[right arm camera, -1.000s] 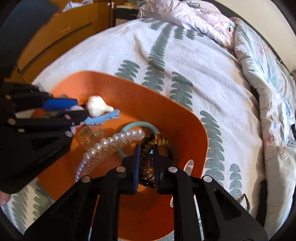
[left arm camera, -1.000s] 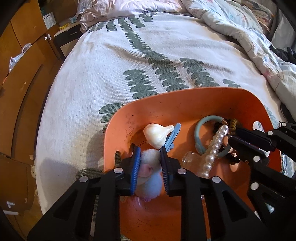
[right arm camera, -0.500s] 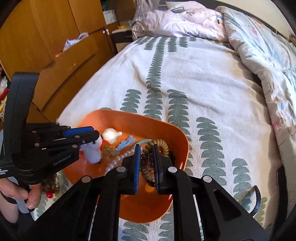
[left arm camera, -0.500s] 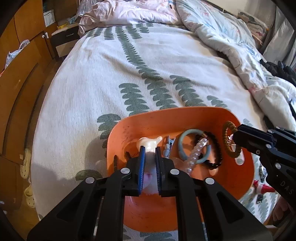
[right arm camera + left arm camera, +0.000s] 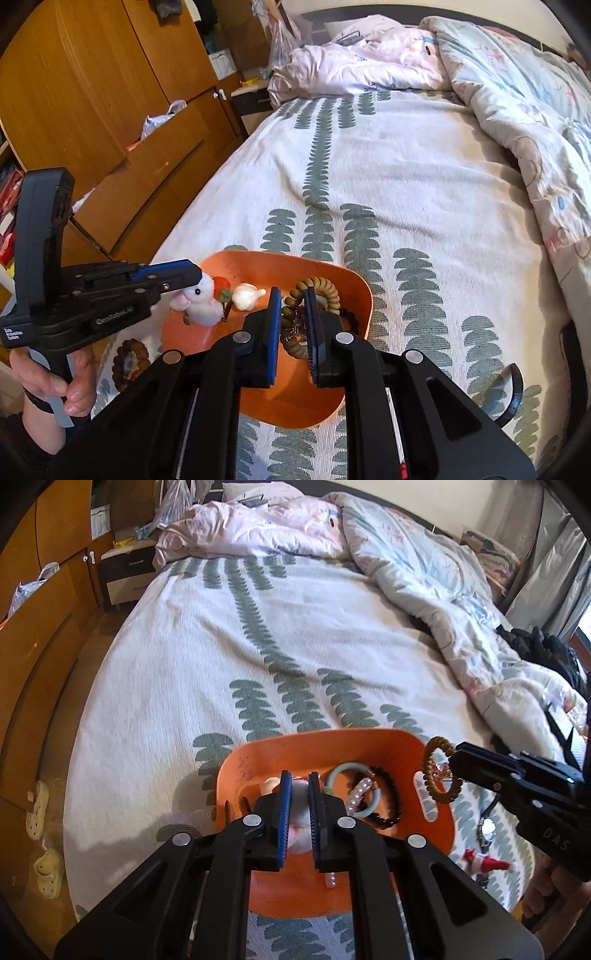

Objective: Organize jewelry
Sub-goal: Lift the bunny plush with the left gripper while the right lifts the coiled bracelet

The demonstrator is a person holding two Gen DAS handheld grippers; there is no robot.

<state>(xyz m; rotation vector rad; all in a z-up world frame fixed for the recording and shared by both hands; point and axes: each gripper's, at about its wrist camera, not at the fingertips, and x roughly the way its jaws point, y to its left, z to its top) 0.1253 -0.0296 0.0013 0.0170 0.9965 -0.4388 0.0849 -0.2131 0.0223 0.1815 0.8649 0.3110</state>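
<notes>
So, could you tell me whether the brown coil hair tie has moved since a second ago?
Yes. The brown coil hair tie, clamped in the right gripper, has risen out of the orange tray and now hangs above its right rim.

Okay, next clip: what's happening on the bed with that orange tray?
A person holds a gripper in each hand over the orange tray. The left gripper is shut on a small plush bunny; the right gripper pinches a brown spiral hair tie. A pearl bracelet, teal ring and dark bead bracelet lie in the tray.
</notes>
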